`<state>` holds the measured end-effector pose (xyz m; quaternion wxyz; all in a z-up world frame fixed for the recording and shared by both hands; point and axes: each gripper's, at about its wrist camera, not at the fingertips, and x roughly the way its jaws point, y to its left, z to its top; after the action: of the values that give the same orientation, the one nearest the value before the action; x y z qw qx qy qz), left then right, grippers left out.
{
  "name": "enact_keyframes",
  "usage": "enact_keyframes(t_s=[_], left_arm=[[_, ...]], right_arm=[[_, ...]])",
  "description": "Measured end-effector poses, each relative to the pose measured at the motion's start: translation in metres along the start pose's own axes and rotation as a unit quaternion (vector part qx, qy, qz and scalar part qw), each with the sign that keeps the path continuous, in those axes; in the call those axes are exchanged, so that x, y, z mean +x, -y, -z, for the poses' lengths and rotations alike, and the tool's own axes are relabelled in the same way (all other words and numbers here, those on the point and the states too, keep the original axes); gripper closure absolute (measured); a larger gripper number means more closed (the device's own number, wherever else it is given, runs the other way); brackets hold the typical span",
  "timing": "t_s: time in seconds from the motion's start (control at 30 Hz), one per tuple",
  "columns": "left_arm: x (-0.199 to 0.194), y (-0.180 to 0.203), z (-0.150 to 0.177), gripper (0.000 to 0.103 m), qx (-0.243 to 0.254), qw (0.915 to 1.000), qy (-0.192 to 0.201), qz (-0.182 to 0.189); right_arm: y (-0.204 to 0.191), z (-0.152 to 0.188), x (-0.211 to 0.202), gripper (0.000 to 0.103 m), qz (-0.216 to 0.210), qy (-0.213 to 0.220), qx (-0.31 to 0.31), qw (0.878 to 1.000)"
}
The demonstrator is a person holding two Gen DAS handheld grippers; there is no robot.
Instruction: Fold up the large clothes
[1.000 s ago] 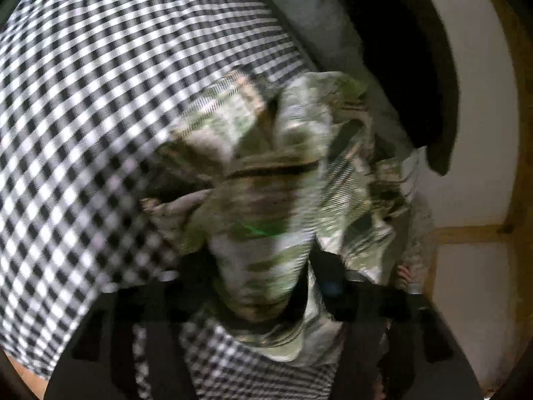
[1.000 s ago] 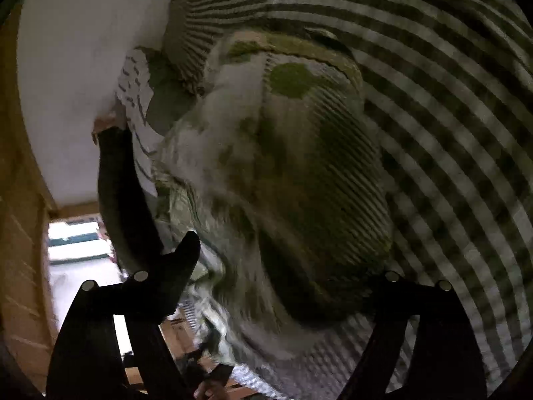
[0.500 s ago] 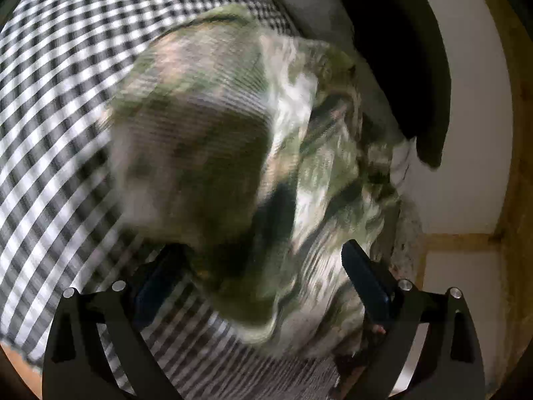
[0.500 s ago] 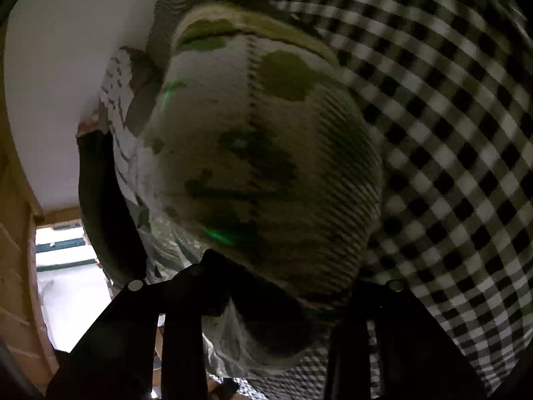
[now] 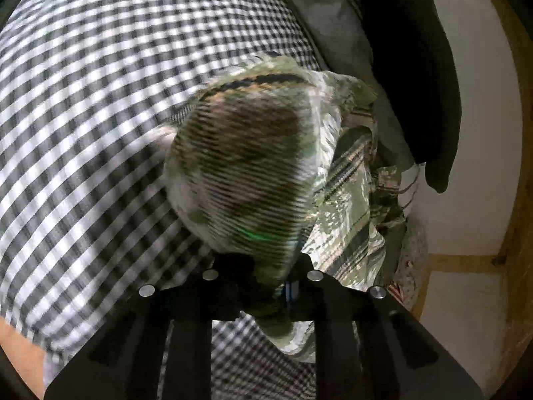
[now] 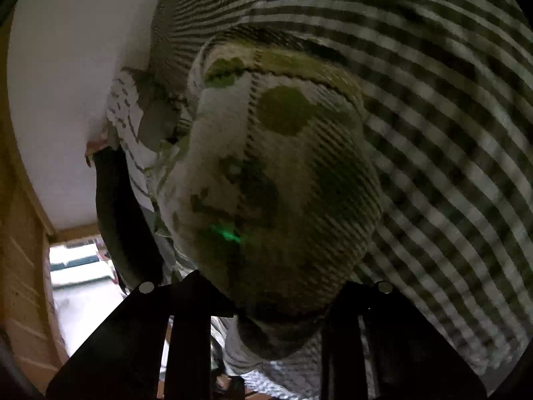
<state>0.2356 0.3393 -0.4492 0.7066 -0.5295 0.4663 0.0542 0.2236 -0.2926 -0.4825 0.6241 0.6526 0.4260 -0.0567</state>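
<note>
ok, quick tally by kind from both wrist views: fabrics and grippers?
Green patterned garment: 1
Black-and-white checked cloth beneath it: 1
Dark garment at the edge: 1
Grippers: 2, left gripper and right gripper, each shut on the green patterned garment
Total: 5

garment [image 5: 246, 166] on checked sheet [image 5: 100, 100] | dark clothes [image 5: 399, 50] behind, at wall [image 5: 473, 133]
</note>
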Motion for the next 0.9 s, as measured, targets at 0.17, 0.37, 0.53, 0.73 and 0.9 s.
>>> enact_keyframes(t_s=[0.17, 0.37, 0.53, 0.73, 0.9], left_arm=[[-0.045, -0.041, 0.033, 0.092, -0.053, 0.9974, 0.015, -0.047], [-0.081, -0.085, 0.028, 0.103, -0.066, 0.9917, 0.038, -0.104], [-0.066, -0.046, 0.025, 0.075, 0.002, 0.9993, -0.023, 0.029], [-0.043, -0.052, 0.043, 0.011, -0.056, 0.9984, -0.011, 0.002], [-0.04, -0.082, 0.048, 0.009, -0.106, 0.9935, 0.015, 0.04]], right_arm=[[0.038, 0.031, -0.03, 0.085, 0.021, 0.001, 0.05, 0.999], [0.04, 0.031, -0.018, 0.077, 0.039, -0.008, 0.049, 0.998], [0.019, 0.027, 0.002, 0.013, 0.042, -0.008, 0.031, 0.999], [0.005, 0.03, 0.026, 0.012, 0.043, -0.01, 0.023, 0.999], [0.003, 0.028, 0.029, 0.012, 0.035, -0.012, 0.02, 0.999]])
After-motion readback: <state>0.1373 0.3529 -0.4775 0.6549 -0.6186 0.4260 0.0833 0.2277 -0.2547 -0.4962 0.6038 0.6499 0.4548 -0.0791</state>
